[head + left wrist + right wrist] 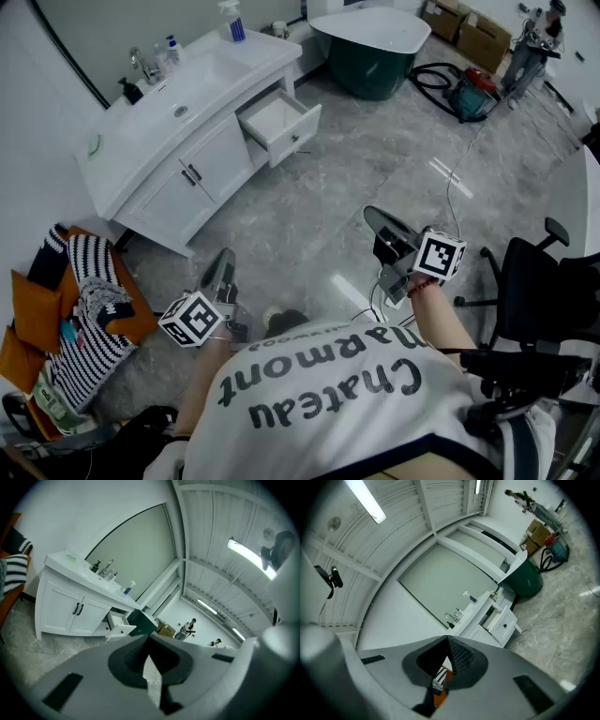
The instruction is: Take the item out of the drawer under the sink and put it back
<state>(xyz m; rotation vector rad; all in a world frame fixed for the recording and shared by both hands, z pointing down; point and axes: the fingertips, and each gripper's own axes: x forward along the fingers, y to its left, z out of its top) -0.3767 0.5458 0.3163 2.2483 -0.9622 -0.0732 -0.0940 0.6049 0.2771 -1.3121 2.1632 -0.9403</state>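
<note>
**Well back from the vanity, both grippers shut and empty, drawer standing open**

Across a grey tiled floor from me stands a white vanity [173, 183] with a sink [183, 101] set in its top. At the vanity's right end, one drawer [279, 120] is pulled out. The two cupboard doors beside it are closed. The drawer is well apart from both of my tools, so nothing is within reach yet.

The left gripper [223, 267] is held out low on my left side. Its fingers [129, 660] are pressed together with nothing between them. The right gripper [373, 217] is held out on my right side. Its fingers [461, 660] also meet at the tips and hold nothing.

The item should be inside the open drawer. From here I see only a pale interior and cannot make the item out.

The drawer looks small and shallow, so I expect something light and compact that one gripper can lift. I cannot tell whether it is hard, soft or slick. I would spread the fingers wide, come down from above and pinch across its narrow middle. I would close gently at first in case it is fragile or slippery. The drawer's front panel and side walls probably leave little room, so a grip from above seems safer than one from the side.
</note>
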